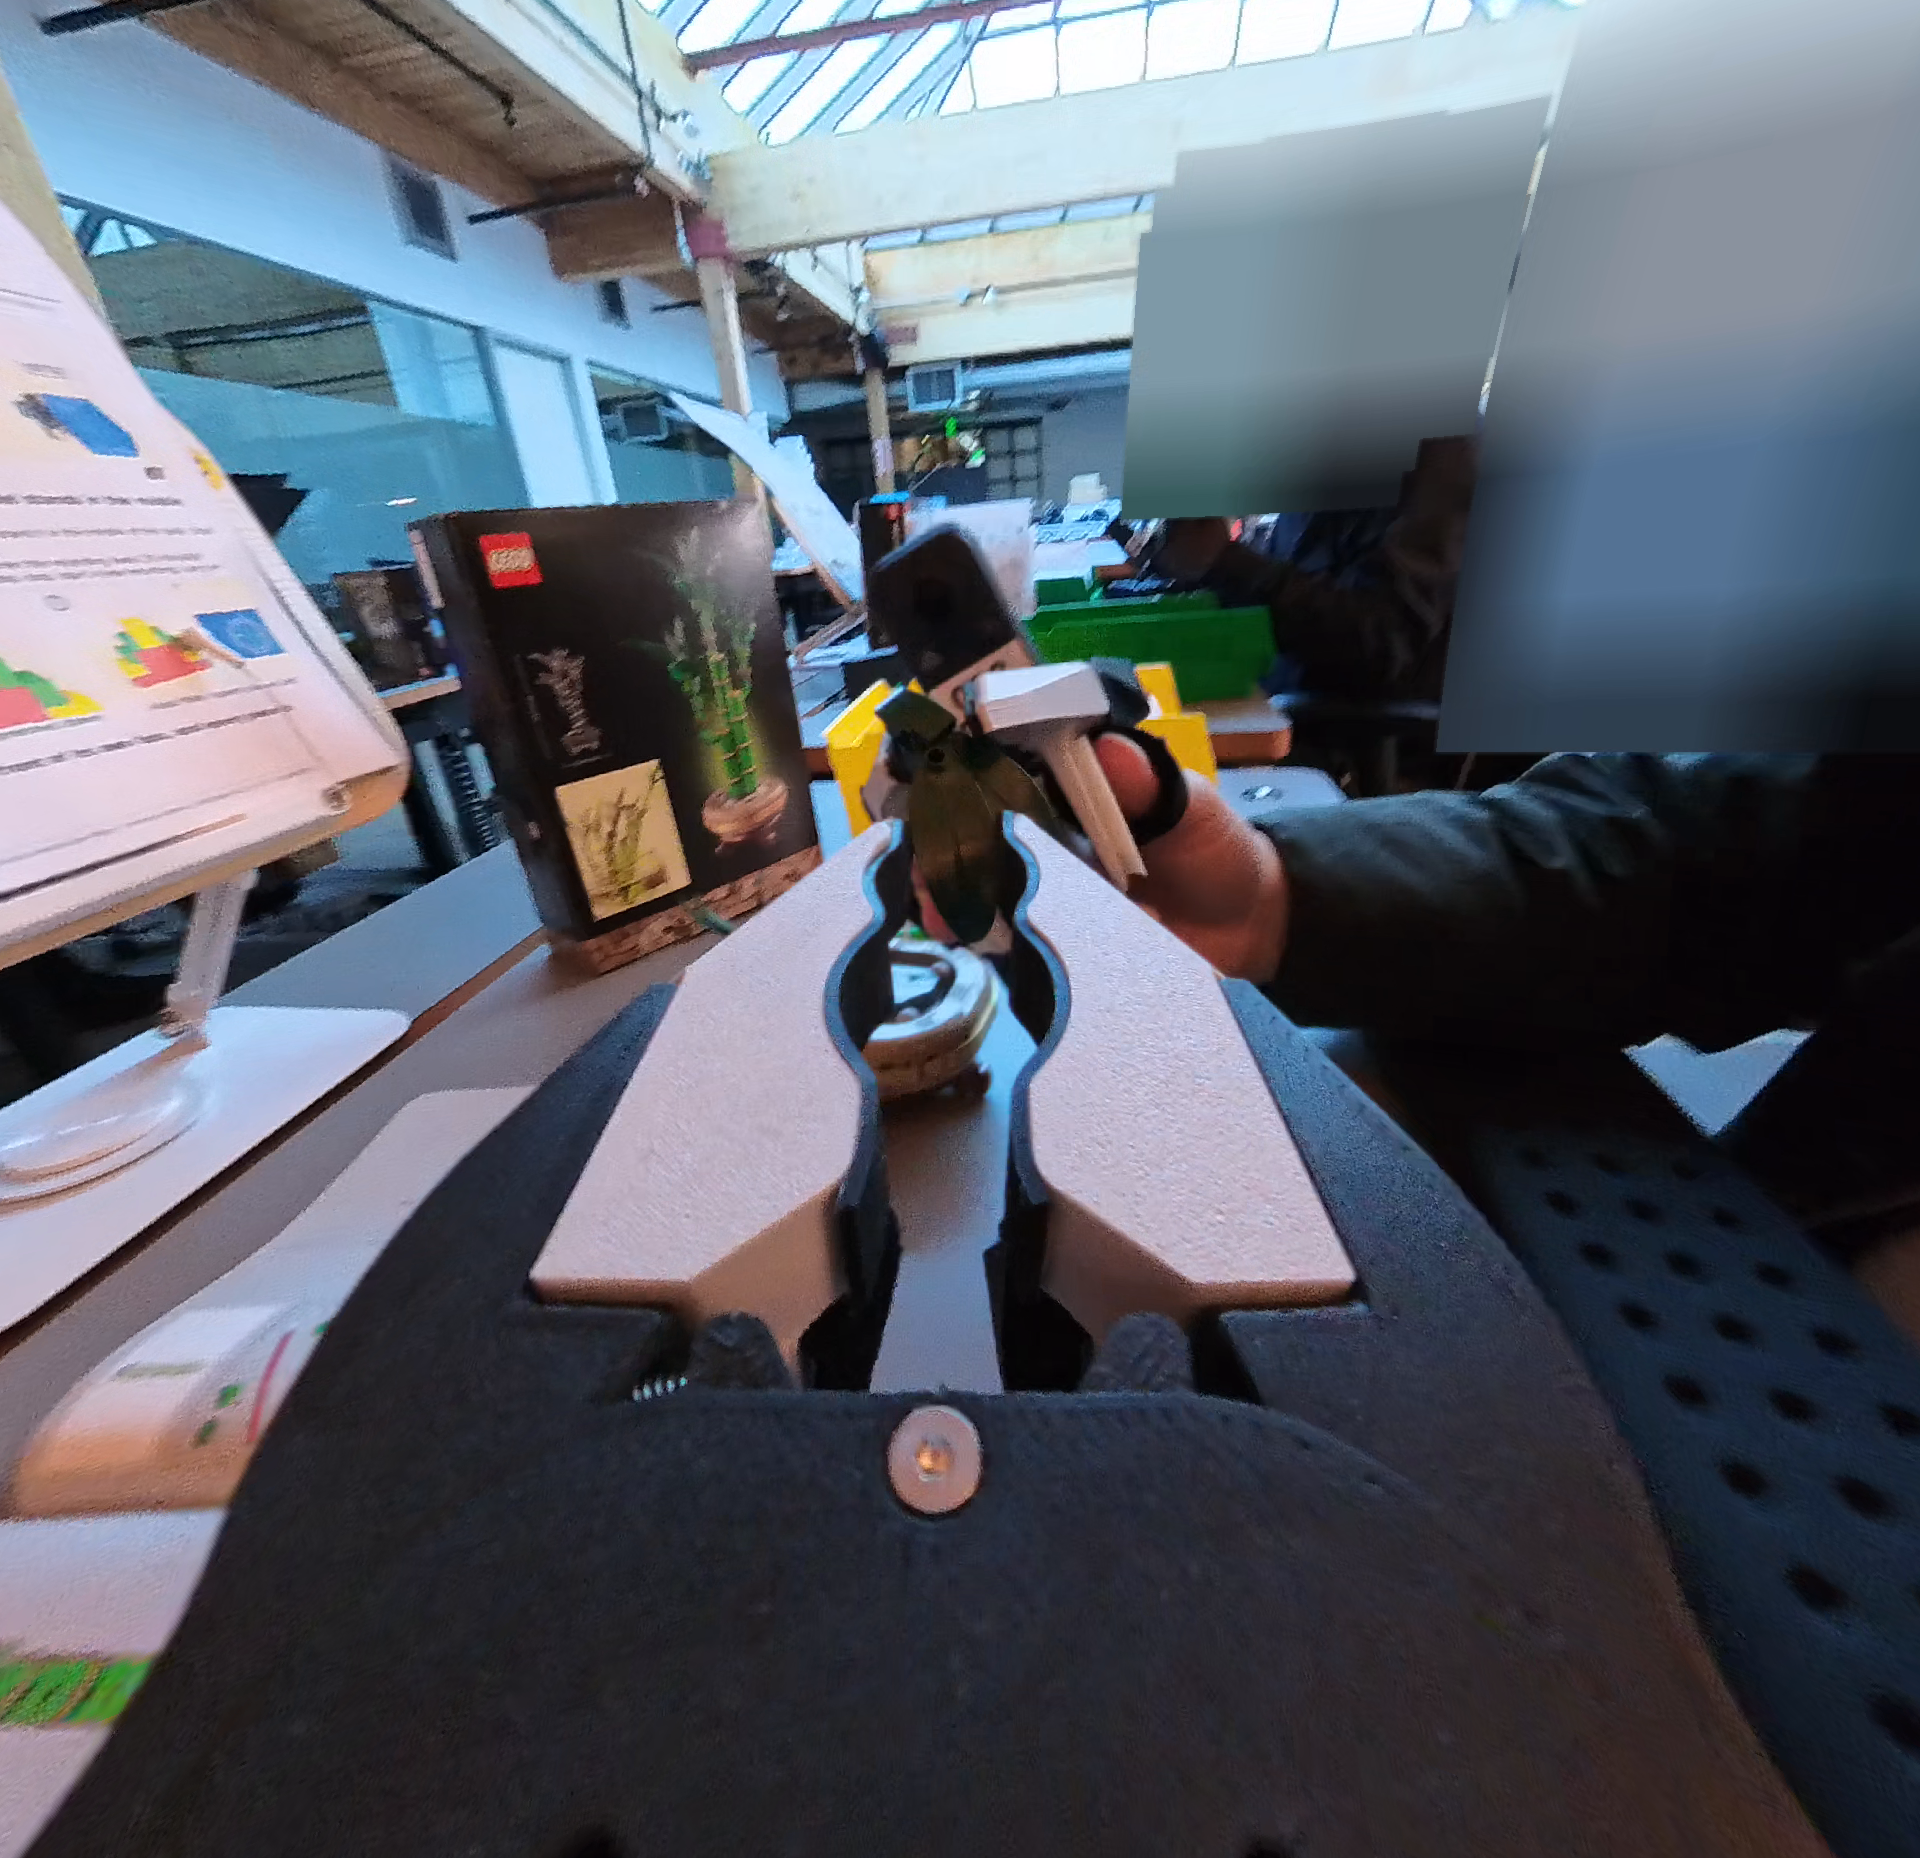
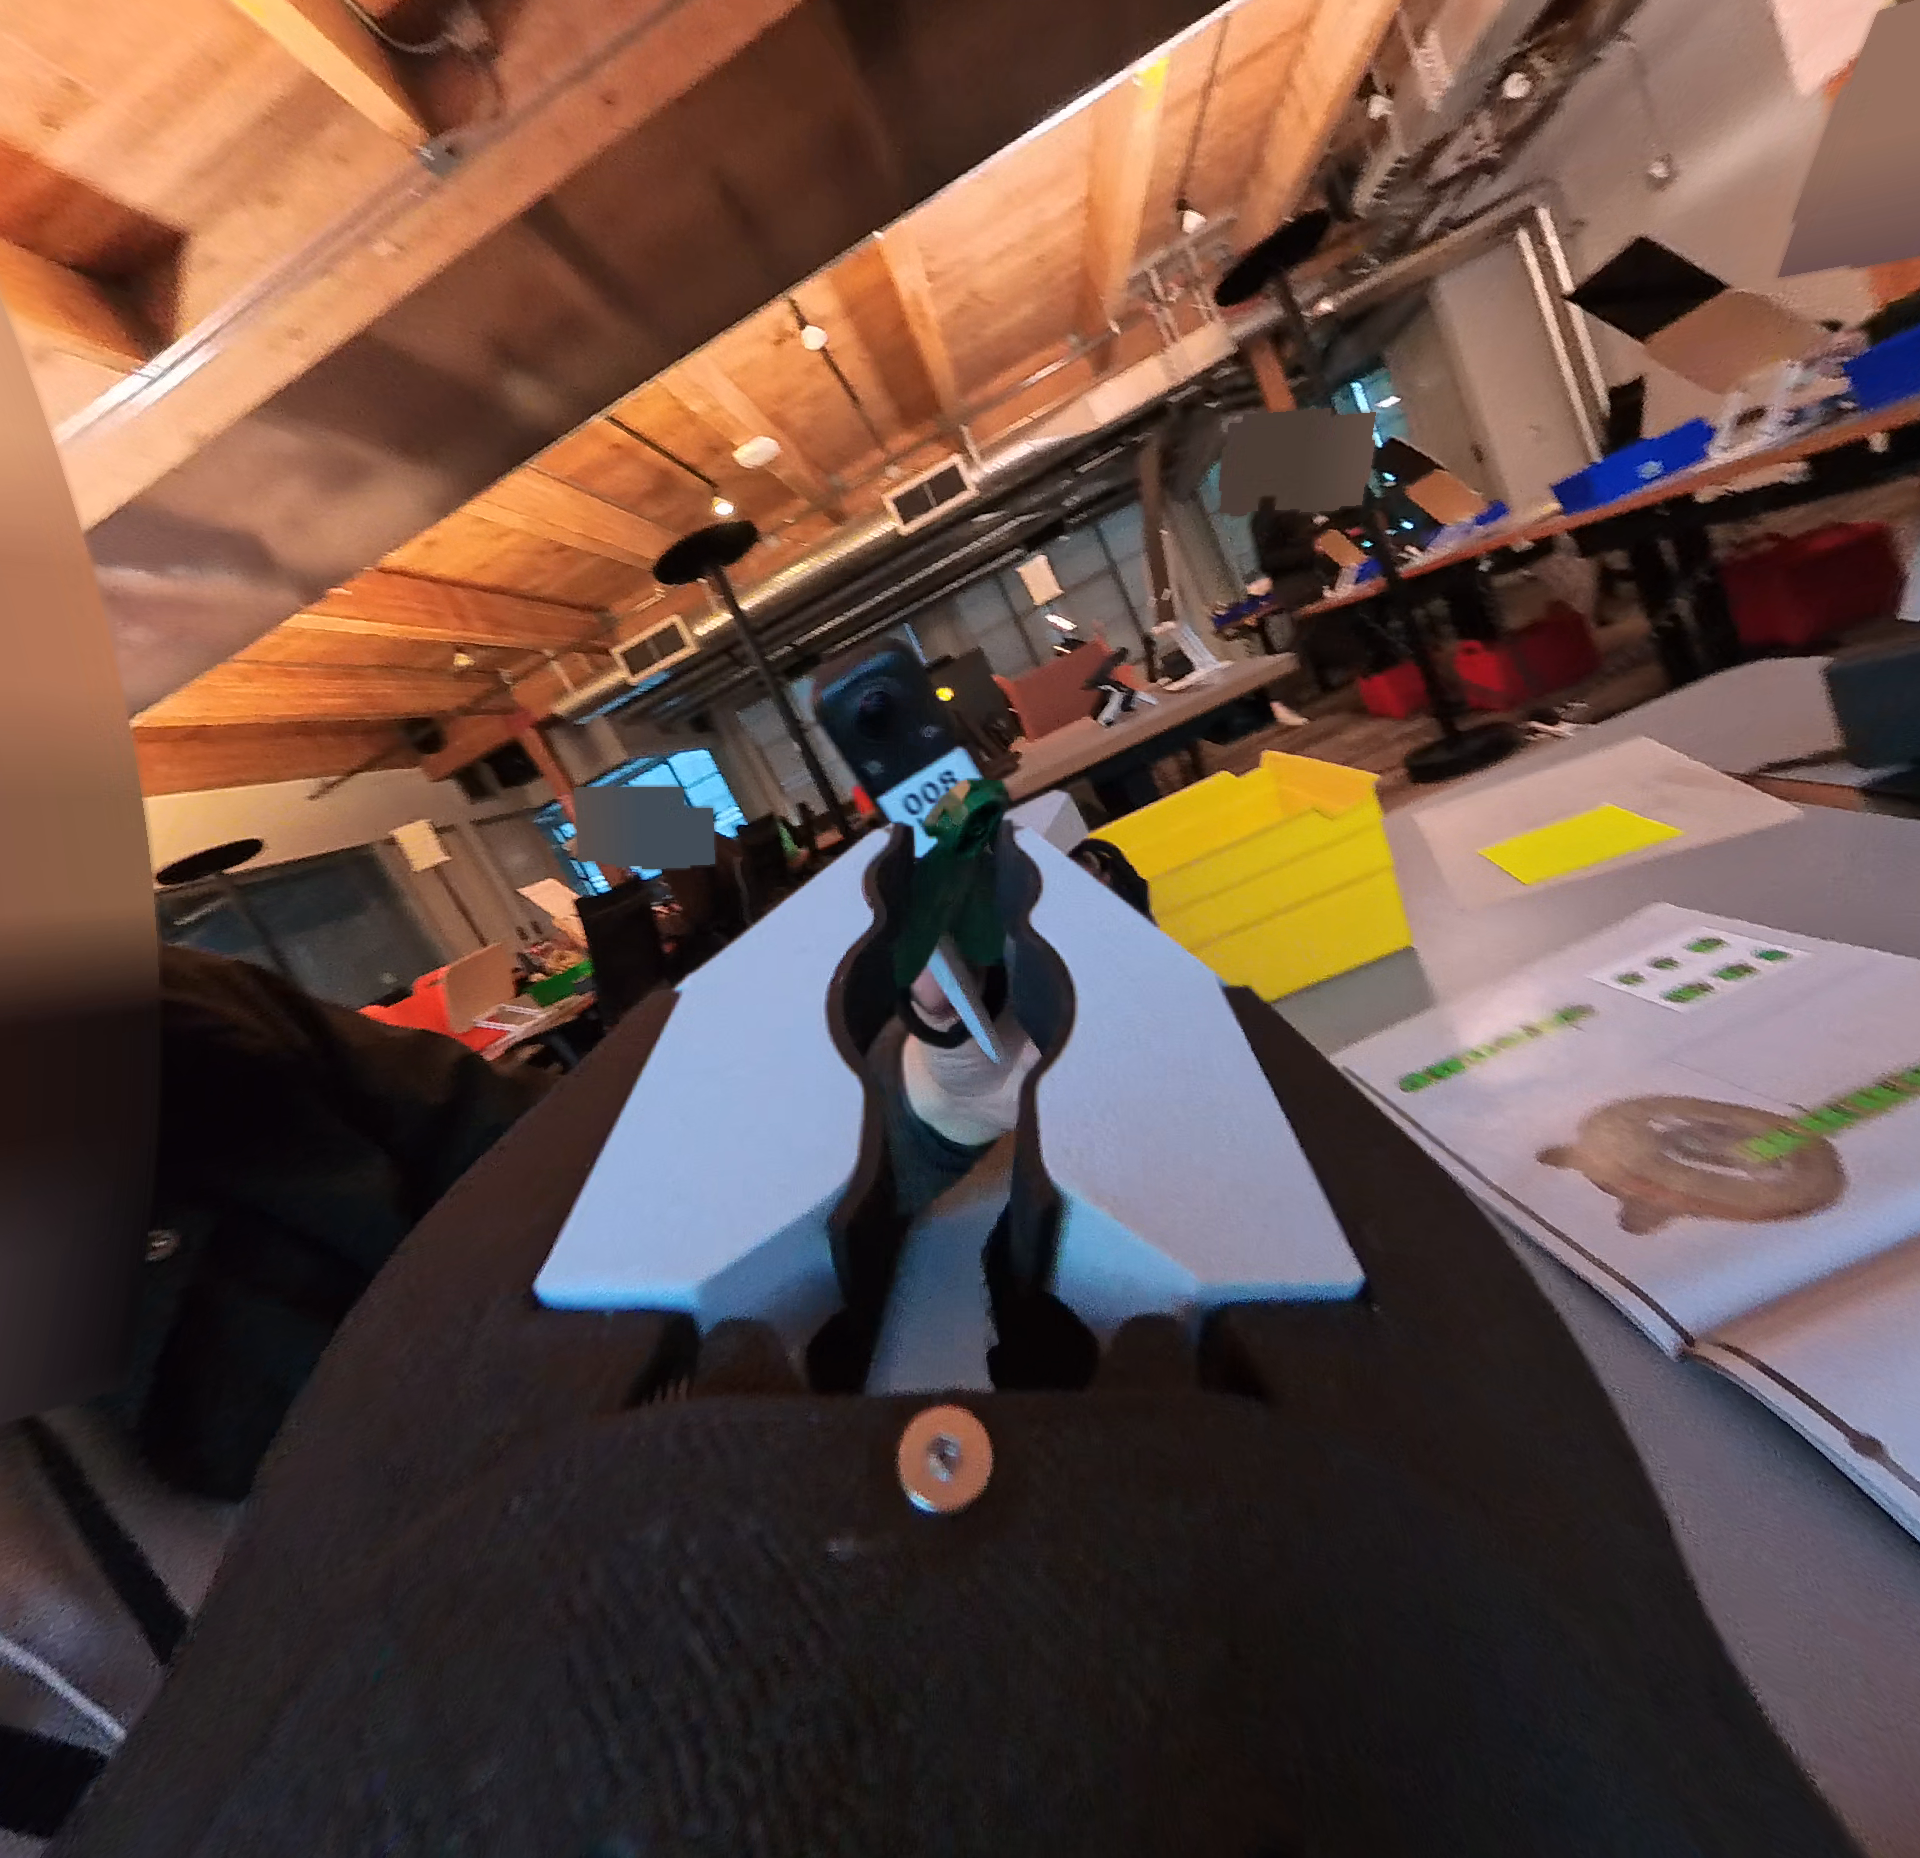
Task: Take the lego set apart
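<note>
Gripping at frame centre: left gripper [image 1: 951, 852], fingers nearly closed on dark green leaf piece [image 1: 951, 821]. Right gripper [image 2: 951, 873] likewise nearly closed on the same leaf piece, tip to tip. Round tan lego base [image 1: 925, 1019] below on table [image 1: 436, 998]. Yellow bin [image 2: 1262, 878], centre right; contents unseen.

Writing shows on the black set box [image 1: 623, 717], a stand-mounted instruction sheet [image 1: 135, 603], an open booklet [image 2: 1662, 1133] and a camera tag [image 2: 928, 800].
</note>
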{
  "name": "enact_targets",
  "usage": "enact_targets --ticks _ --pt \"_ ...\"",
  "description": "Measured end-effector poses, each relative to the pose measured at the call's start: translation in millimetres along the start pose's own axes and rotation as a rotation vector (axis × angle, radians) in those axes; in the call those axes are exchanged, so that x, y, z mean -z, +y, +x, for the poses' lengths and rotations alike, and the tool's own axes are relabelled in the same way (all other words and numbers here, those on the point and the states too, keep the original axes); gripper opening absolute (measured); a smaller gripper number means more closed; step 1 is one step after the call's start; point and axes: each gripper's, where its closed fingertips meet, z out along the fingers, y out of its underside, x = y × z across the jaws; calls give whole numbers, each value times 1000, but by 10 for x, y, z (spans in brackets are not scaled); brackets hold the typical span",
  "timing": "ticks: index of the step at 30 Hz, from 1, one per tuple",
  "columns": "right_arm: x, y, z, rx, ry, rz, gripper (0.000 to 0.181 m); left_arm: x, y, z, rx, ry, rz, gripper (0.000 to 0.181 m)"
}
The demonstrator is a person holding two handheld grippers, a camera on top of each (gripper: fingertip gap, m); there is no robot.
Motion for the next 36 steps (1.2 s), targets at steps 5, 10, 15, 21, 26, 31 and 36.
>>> enact_targets --ticks 5,10,15,21,26,31,36 --pt "-7 -41 -95 -54 -78 32 13 12 -74 43 38 35 43 14" --pt "-5 -43 -128 -80 -106 33 9 -2 -59 87 61 70 45 14" --pt "25 -38 -21 38 15 -7 8 100 -74 -32 134 41 55 31" --pt "76 201 243 377 254 -264 8 197 77 -113 176 43 -44 24" --pt "24 420 269 241 215 -339 8 184 164 -57 270 119 -62 21" --pt "25 466 285 118 175 -331 8 161 239 -17 306 147 -107 18" --pt "62 471 327 137 194 -349 8 135 304 0 344 166 -133 13"
